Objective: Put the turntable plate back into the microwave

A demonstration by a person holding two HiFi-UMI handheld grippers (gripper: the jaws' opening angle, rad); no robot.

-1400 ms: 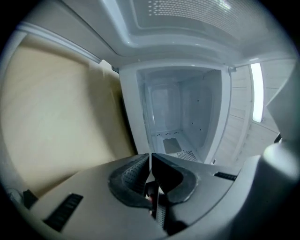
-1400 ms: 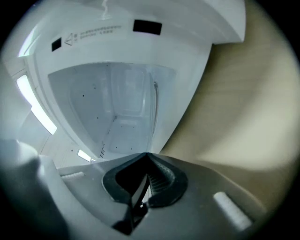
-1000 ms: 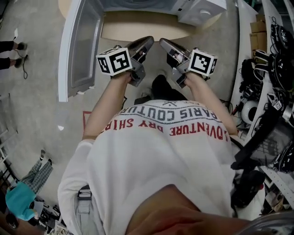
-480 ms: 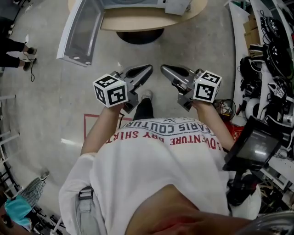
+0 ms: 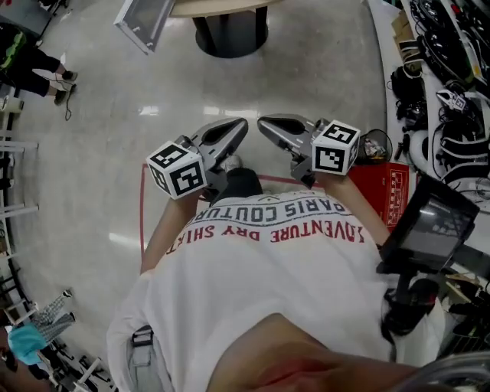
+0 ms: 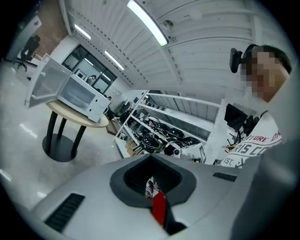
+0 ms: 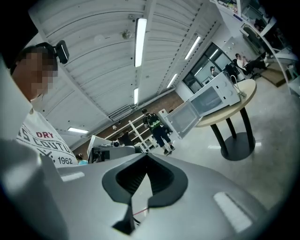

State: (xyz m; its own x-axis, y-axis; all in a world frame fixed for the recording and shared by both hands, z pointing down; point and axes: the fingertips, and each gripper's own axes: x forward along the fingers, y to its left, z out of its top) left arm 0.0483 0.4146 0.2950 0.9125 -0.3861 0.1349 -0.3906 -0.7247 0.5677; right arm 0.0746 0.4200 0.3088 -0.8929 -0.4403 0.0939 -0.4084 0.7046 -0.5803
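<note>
The white microwave stands on a round table with its door swung open; the right gripper view shows the microwave too. In the head view only the door's corner and the table's black base show at the top edge. No turntable plate is visible in any view. My left gripper and right gripper are held side by side in front of my chest, far from the table. Both are shut with nothing between the jaws.
Shelves full of cables and gear run along the right. A red box lies on the floor by my right arm, and a black screen on a stand sits at the right. Red floor tape marks a square. People stand at the far left.
The microwave and table have slid up to the top edge of the head view as I backed away from them. Both grippers stayed shut and together, lower in the view.
</note>
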